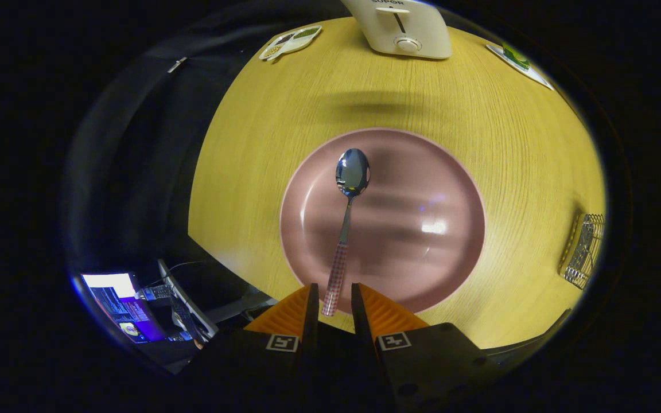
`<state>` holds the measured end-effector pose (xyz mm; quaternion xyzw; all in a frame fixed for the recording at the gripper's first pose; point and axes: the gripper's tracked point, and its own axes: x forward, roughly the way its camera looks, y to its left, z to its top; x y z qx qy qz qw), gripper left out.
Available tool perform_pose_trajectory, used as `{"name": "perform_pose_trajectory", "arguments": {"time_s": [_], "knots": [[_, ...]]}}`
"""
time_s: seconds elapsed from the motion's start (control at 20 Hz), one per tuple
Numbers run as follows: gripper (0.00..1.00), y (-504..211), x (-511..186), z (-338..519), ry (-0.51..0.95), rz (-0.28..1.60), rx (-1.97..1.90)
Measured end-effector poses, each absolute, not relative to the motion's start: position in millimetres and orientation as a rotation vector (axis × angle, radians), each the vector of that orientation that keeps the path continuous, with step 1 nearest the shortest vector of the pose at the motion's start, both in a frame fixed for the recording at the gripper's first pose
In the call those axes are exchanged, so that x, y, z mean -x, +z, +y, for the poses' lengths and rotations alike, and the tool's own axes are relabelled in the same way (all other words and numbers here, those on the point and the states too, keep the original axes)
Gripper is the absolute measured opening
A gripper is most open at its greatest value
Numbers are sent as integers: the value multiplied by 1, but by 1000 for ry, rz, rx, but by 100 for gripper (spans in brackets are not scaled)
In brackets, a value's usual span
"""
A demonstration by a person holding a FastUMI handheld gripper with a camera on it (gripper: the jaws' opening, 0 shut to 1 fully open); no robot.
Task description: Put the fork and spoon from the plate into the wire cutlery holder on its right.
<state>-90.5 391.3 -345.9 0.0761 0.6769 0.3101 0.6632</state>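
One spoon (346, 221): lies on the pink plate (422, 172), bowl pointing away, checked handle end reaching back between the fingertips.
Gripper (333, 298): fingers narrowly apart on either side of the handle tip; whether they press on it cannot be told.
Plate: sits on the yellow wooden table (284, 132), just ahead of the fingers.
Wire cutlery holder (584, 250): well to the plate's right.
Beyond: a white appliance (402, 28) and a small divided dish (289, 42).
Beside the table: a lit laptop (127, 307).
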Motion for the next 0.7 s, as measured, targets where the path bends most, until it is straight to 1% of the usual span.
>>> {"name": "perform_pose_trajectory", "arguments": {"time_s": [0.3,0.45,0.5,0.55,0.6,0.7], "knots": [[35,-375,102,411,664,1577,-163],[27,-384,102,412,645,1602,-182],[17,-384,101,412,647,1613,-199],[17,-382,101,411,649,1611,-204],[13,-380,99,411,649,1602,-210],[13,-370,91,410,648,1568,-269]]}}
